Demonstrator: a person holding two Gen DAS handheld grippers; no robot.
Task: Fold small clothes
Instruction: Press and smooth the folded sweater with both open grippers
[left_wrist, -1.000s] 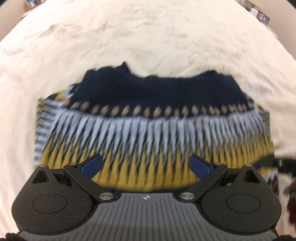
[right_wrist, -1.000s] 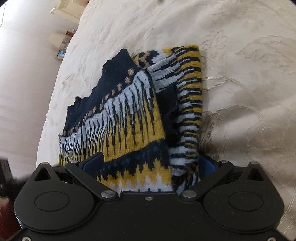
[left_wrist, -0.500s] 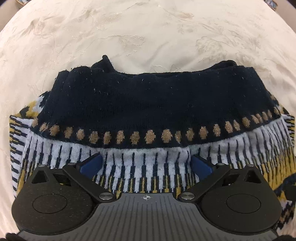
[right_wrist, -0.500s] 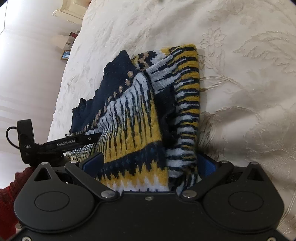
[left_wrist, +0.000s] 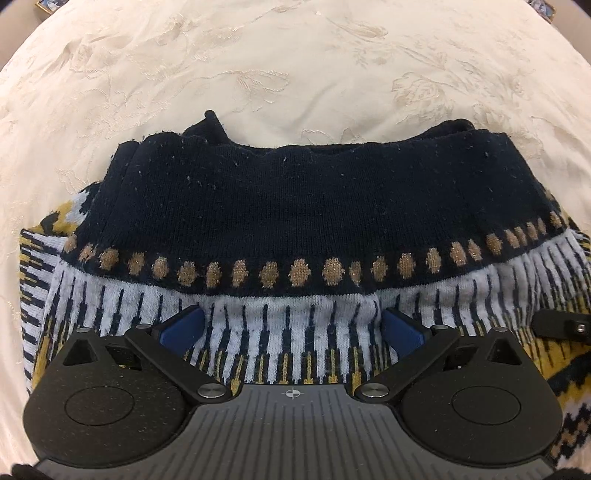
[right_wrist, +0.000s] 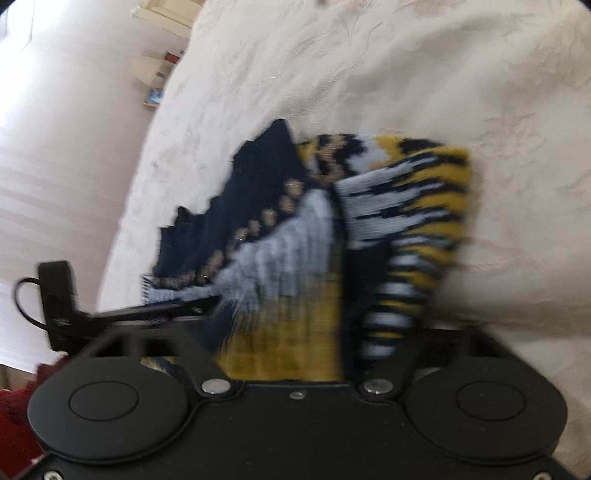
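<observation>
A small knit sweater (left_wrist: 295, 206), navy at the far edge with tan dots, white and yellow stripes nearer me, lies folded on a cream embroidered bedspread (left_wrist: 258, 66). My left gripper (left_wrist: 291, 328) is open, its blue pads (left_wrist: 181, 328) spread wide and resting on the white-striped band. In the blurred right wrist view the sweater (right_wrist: 295, 258) fills the middle; my right gripper (right_wrist: 291, 332) is open over its yellow part, with a striped sleeve (right_wrist: 410, 221) folded on the right side. The left gripper's finger (right_wrist: 147, 310) reaches in from the left.
The bedspread (right_wrist: 332, 74) spreads around the sweater on all sides. Small furniture and objects (right_wrist: 159, 81) stand on the floor beyond the bed's far left edge. The right gripper's tip (left_wrist: 561, 325) shows at the right of the left wrist view.
My left gripper has moved forward and lower over the sweater, so the navy band looms larger. My right gripper is moving, blurring its view, and the sweater sits lower and closer in it.
</observation>
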